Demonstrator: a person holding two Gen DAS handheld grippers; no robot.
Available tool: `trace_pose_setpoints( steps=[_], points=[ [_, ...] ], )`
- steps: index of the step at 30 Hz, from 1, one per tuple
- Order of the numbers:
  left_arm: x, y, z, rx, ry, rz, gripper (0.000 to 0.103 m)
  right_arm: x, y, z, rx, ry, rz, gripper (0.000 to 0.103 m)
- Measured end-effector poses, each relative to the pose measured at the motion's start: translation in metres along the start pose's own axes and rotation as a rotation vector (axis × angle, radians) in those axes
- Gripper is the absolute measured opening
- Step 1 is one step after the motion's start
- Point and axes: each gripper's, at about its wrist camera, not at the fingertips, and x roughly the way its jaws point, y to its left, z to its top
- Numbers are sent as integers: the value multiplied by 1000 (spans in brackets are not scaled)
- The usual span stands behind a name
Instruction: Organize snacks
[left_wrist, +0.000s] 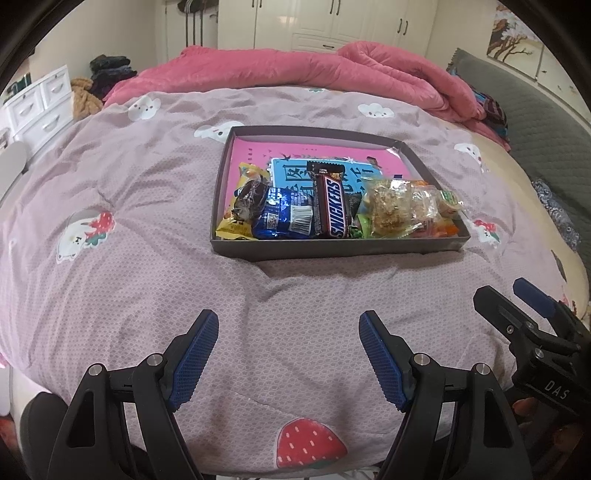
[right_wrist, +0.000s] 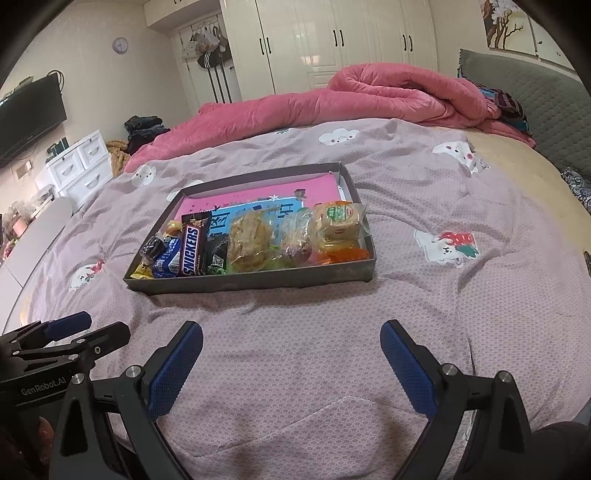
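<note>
A dark tray (left_wrist: 332, 251) is set on the bed, well ahead of both grippers, and the snacks are packed in a row along its near wall. The Snickers bar (left_wrist: 331, 201) is laid with its long side running from the near wall toward the far wall, tipped a little to one side; in the right wrist view the same bar (right_wrist: 194, 251) is seen the same way. A blue pack (left_wrist: 284, 218) and a yellow pack (left_wrist: 232, 229) are pressed in at its left, and clear bags of cakes (left_wrist: 402, 206) are piled at its right. The far half of the tray is filled only by a pink and blue card (left_wrist: 258, 151). The bed is covered by a lilac sheet (left_wrist: 147, 221) with bunnies and strawberries. A pink quilt (left_wrist: 295, 70) is heaped behind, with white closets (right_wrist: 332, 40) past it and white drawers (right_wrist: 81, 162) at the left. Bare sheet is left all round the tray, most of it in front. The left gripper (left_wrist: 288, 350) is held with its jaws wide apart and nothing between them. The right gripper (right_wrist: 291, 362) is held the same way, jaws apart and nothing in them.
</note>
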Motion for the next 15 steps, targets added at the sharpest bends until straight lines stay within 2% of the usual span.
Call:
trace_pose_setpoints(
  steps=[15],
  points=[
    [-1, 1, 0, 1, -1, 11, 80, 1, 2, 0, -10, -1, 2, 97]
  ],
)
